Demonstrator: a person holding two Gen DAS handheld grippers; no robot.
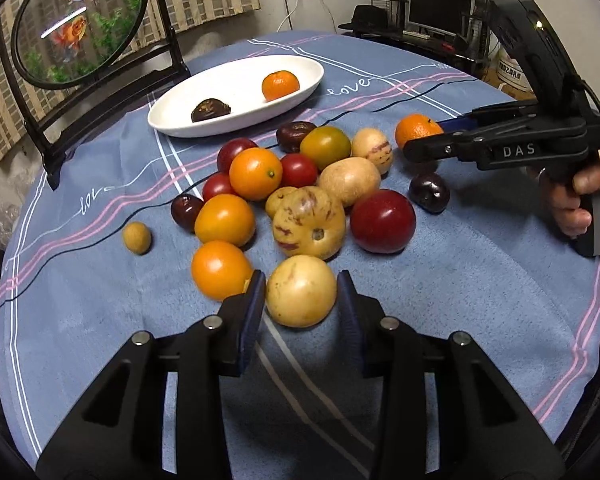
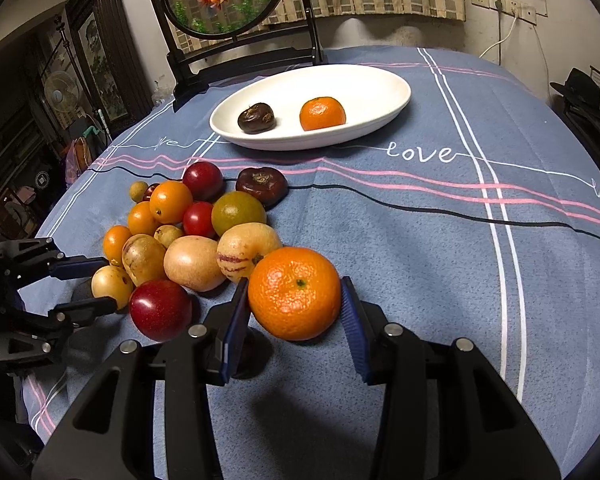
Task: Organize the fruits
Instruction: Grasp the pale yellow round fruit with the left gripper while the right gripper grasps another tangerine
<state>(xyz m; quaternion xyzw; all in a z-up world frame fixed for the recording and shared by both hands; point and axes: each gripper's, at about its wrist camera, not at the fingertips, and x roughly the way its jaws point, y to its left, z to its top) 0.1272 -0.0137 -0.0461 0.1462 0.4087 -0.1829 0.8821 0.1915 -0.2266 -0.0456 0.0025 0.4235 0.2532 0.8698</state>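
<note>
Two fruits lie partly hidden behind the heap below the white oval ceramic dish (image 2: 396, 92). Left gripper (image 1: 301, 292) clasps a pale yellow round fruit (image 1: 301, 291); right gripper (image 2: 295, 294) clasps a dimpled orange mandarin (image 2: 295, 293).

Black plastic right gripper (image 1: 420, 136) marked "DAS"; blue finger pads (image 2: 356, 332); silver screws.

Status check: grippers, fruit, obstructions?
Left gripper shut on pale yellow round fruit. Right gripper shut on orange tangerine. White oval dish path unobstructed.
</note>
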